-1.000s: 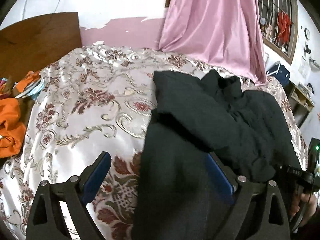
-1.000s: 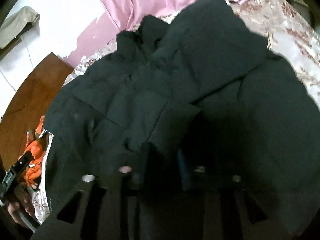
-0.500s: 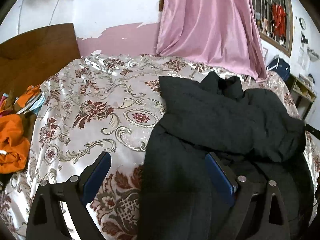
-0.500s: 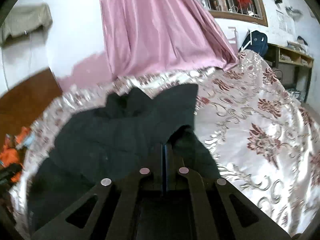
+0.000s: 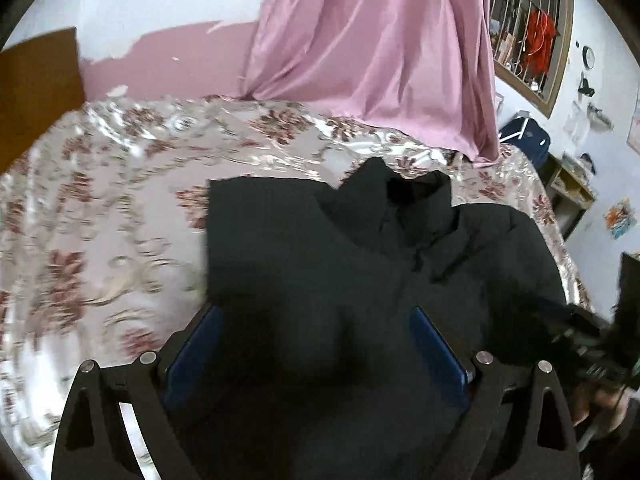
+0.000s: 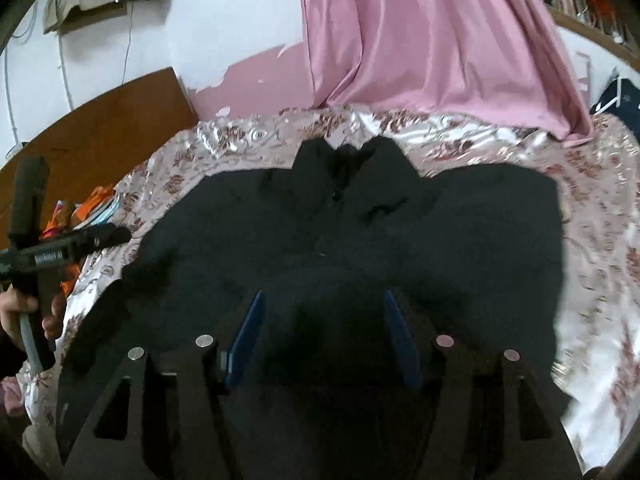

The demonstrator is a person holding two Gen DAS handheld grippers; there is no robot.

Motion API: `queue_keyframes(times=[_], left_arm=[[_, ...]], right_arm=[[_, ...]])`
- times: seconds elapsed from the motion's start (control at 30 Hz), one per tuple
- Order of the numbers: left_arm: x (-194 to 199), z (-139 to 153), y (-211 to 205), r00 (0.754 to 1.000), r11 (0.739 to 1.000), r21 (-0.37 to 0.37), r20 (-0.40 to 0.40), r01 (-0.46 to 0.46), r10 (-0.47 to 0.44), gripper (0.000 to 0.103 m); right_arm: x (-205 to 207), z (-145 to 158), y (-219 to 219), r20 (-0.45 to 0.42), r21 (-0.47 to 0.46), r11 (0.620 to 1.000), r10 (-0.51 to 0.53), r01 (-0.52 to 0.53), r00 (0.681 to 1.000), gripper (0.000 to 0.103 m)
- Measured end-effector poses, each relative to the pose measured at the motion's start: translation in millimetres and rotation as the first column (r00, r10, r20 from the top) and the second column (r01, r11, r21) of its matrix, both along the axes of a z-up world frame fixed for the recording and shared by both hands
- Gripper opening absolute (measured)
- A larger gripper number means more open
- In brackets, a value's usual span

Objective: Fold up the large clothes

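A large black jacket (image 5: pixel 360 256) lies on a floral bedspread (image 5: pixel 100 208), collar toward the far wall. One sleeve is folded across the body. In the right wrist view the jacket (image 6: pixel 360 240) spreads wide, collar at the top. My left gripper (image 5: pixel 316 340) is open above the jacket's lower part, blue pads apart and empty. My right gripper (image 6: pixel 324 332) is open above the jacket's middle, holding nothing. The left gripper's body (image 6: pixel 36 256) and the hand on it show at the left edge of the right wrist view.
A pink curtain (image 5: pixel 380 52) hangs behind the bed. A wooden headboard (image 6: pixel 100 128) stands at the left, with orange clothes (image 6: pixel 76 216) beside it. A barred window (image 5: pixel 528 36) and a shelf (image 5: pixel 568 188) are at the right.
My right gripper let go of the sleeve it carried across the jacket and opened. It pulled back over the jacket's middle. My left gripper moved right, over the jacket.
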State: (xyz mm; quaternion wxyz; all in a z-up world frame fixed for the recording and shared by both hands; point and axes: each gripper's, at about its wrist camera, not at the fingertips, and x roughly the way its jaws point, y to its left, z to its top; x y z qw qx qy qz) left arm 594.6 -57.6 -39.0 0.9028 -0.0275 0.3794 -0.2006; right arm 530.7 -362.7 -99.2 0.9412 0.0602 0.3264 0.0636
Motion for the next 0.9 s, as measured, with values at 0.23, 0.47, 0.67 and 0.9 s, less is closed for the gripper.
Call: queue_keyframes(times=[0.23,0.47,0.67,0.9], left_arm=[[-8.2,-57.2,-48.8,0.991,0.953,0.274,0.003,0.128,-0.134,0.095],[-18.7,-84.4,-59.1,0.986,0.914,0.374,-0.017,0.159,-0.164,0.097],[-20.4,-98.1,-69.5,0.987,0.879,0.452,-0.025,0.155,-0.161,0.099],[-24.2,-100.4,-66.5,0.986,0.878,0.459,0.025,0.137,-0.166,0.101]], right_arm=[[21.2,-52.4,13.3,-0.101,-0.084,0.995,0.04,-0.048,0.994,0.058],[11.0,-76.4,27.1,-0.113,-0.182,0.98,0.062,-0.082,0.992,0.065],[19.9,-86.4,24.4,-0.172,-0.187,0.977,0.067,-0.099,0.983,0.068],[21.2,-89.5,28.2,-0.183,-0.225,0.969,0.058,-0.099,0.981,0.068]])
